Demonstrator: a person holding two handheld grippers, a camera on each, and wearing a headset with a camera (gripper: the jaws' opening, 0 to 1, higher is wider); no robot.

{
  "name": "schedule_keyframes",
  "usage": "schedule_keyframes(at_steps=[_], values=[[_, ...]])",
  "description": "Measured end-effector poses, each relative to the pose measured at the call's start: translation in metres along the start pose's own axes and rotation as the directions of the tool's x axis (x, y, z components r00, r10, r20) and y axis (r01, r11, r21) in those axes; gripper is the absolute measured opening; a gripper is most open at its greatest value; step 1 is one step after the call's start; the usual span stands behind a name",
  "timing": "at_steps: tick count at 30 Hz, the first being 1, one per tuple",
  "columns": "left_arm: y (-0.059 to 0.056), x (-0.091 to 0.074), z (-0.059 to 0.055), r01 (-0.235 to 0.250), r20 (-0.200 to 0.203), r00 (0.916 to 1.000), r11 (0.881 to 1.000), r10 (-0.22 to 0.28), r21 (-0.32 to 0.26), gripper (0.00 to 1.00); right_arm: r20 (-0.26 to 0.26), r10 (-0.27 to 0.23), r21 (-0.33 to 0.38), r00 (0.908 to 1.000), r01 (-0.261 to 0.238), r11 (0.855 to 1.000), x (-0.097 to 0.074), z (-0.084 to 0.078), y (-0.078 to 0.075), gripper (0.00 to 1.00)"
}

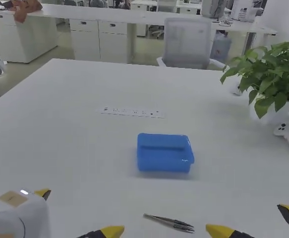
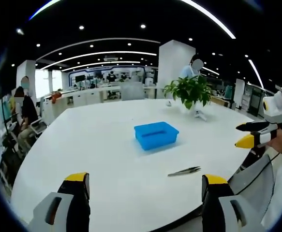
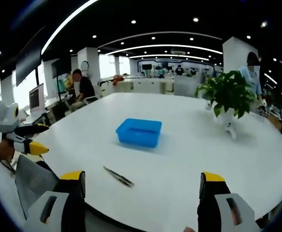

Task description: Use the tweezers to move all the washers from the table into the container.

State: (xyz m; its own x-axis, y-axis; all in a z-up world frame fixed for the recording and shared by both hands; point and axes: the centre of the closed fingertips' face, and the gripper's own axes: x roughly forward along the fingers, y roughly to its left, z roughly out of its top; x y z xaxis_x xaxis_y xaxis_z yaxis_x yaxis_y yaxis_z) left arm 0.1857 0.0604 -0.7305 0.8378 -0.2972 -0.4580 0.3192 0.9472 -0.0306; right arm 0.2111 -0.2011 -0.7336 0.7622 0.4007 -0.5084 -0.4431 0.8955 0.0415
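A blue rectangular container (image 1: 164, 152) (image 2: 155, 134) (image 3: 138, 132) sits open-topped in the middle of the white table (image 1: 75, 144). Metal tweezers (image 1: 169, 222) (image 2: 184, 170) (image 3: 119, 177) lie flat on the table near its front edge, between the container and me. My left gripper (image 1: 77, 213) (image 2: 144, 181) is open at the front left with nothing between its yellow-tipped jaws. My right gripper (image 1: 256, 222) (image 3: 141, 178) is open at the front right, also holding nothing. The tweezers rest between the two grippers, touching neither.
A potted green plant (image 1: 273, 79) (image 3: 228, 96) stands at the table's right, with a white controller (image 1: 288, 134) beside it. A flush socket strip (image 1: 132, 112) lies behind the container. An office chair (image 1: 186, 44) stands at the far edge. People are seated and standing around the room.
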Motion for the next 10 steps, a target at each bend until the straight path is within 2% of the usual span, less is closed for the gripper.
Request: schedule_keyframes(at_steps=[2,10], values=[[0.0006,-0.0014,0.0003,-0.002,0.001,1.0,1.0,0.002,0.004,0.99,-0.012,-0.005,0.0,0.9999,0.005,1.0,0.0008,-0.0036,-0.0009,0.99],[0.0026,-0.0034,0.001,-0.016,-0.01,0.9998,1.0,0.016,0.021,0.99,0.006,-0.003,0.043,1.0,0.002,0.999,0.0005,-0.0041,-0.0026,0.99]])
